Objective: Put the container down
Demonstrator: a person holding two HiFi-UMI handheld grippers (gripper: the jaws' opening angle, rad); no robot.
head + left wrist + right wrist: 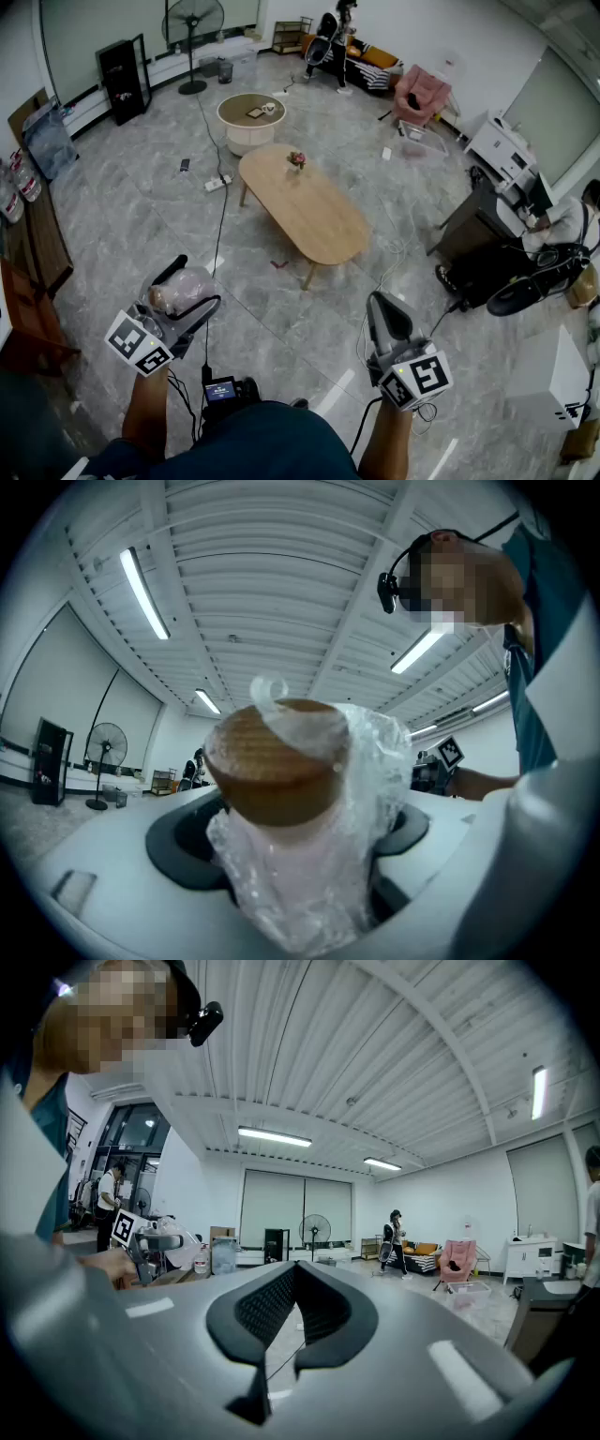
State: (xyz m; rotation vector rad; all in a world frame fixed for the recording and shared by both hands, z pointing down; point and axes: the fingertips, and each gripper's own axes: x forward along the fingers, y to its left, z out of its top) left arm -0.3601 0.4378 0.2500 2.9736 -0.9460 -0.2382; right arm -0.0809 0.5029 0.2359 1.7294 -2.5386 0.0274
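A container (180, 293) with a brown wooden lid, wrapped in clear plastic, is held in the air over the grey floor at the head view's lower left. My left gripper (197, 283) is shut on the container, with its jaws spread wide round the body. In the left gripper view the container (291, 789) fills the middle, lid toward the camera, between the dark pads of the left gripper (292, 836). My right gripper (382, 305) is at the lower right, shut, with nothing between its jaws. In its own view the right gripper (292, 1274) has its tips together.
An oval wooden table (309, 217) with a small flower vase (297, 160) stands ahead on the tiled floor. Behind it are a round low table (250, 112) and a standing fan (194, 28). Cables run across the floor. Dark furniture (37, 258) lines the left; a black desk (483, 248) stands at the right.
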